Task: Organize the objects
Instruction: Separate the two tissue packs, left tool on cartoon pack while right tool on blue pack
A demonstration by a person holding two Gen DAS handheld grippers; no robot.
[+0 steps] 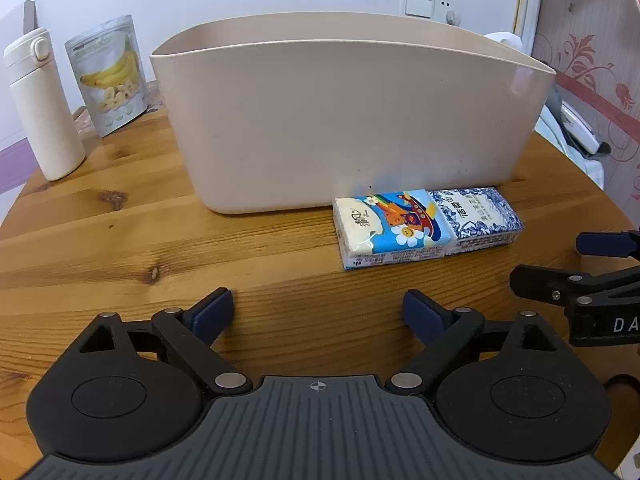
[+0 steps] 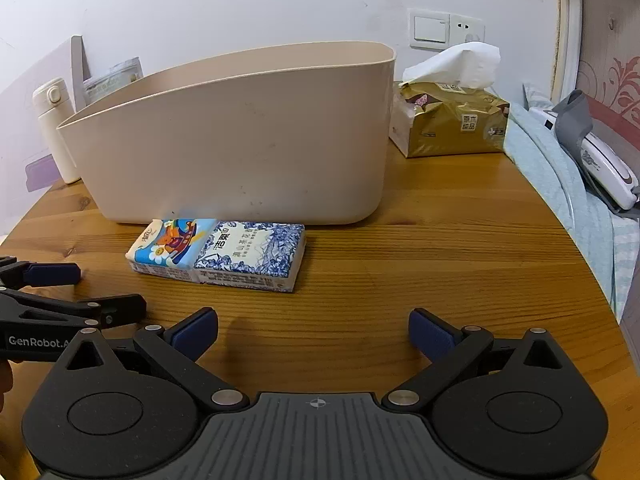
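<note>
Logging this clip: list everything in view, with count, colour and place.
bin: 1, beige, table centre.
tissue packs: 2, one cartoon-blue, one blue-white, touching side by side before the bin.
bottle: 1, cream, left of the bin.
banana-chip pouch: 1, silver, back left.
tissue box: 1, gold, right of the bin.
table: 1, wooden.
left gripper: open, empty.
right gripper: open, empty.
</note>
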